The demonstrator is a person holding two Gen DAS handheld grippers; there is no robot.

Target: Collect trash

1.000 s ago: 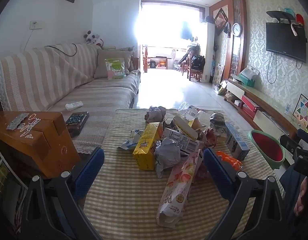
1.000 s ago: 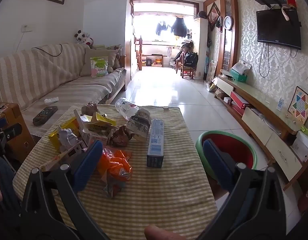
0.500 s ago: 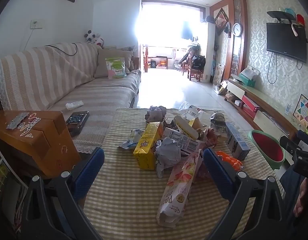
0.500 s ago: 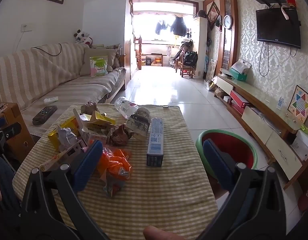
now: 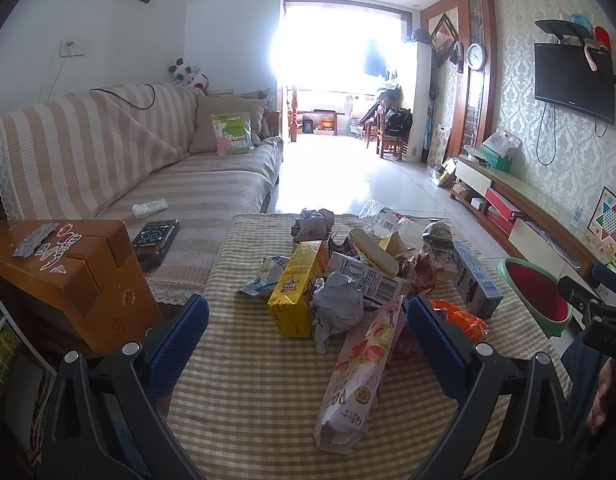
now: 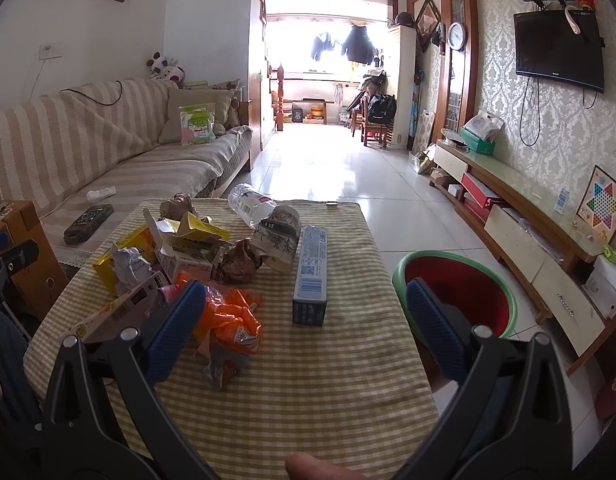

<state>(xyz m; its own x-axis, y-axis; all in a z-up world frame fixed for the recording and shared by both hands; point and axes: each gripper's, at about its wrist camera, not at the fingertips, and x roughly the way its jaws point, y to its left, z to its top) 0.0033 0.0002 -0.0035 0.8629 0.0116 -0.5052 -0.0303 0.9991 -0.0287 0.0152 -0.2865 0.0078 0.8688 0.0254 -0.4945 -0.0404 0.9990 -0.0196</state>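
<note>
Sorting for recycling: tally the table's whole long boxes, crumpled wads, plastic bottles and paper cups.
Long boxes: 3 (yellow box, blue box, pink box)
Crumpled wads: 3 (far wad, pale wad, brown wad)
Plastic bottle: 1
Paper cup: 1
Total: 8

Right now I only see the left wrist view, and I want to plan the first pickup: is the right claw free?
Observer: Yes. The right claw is open, with nothing between its fingers.
Operator: What lies nearest to it?
Observer: A crumpled orange wrapper on the checked cloth. It lies just left of a long blue box and does not touch it.
Operator: Where is the basin from there?
Observer: The green basin stands on the floor beside the cloth's right edge, partly behind that claw's right finger.
</note>
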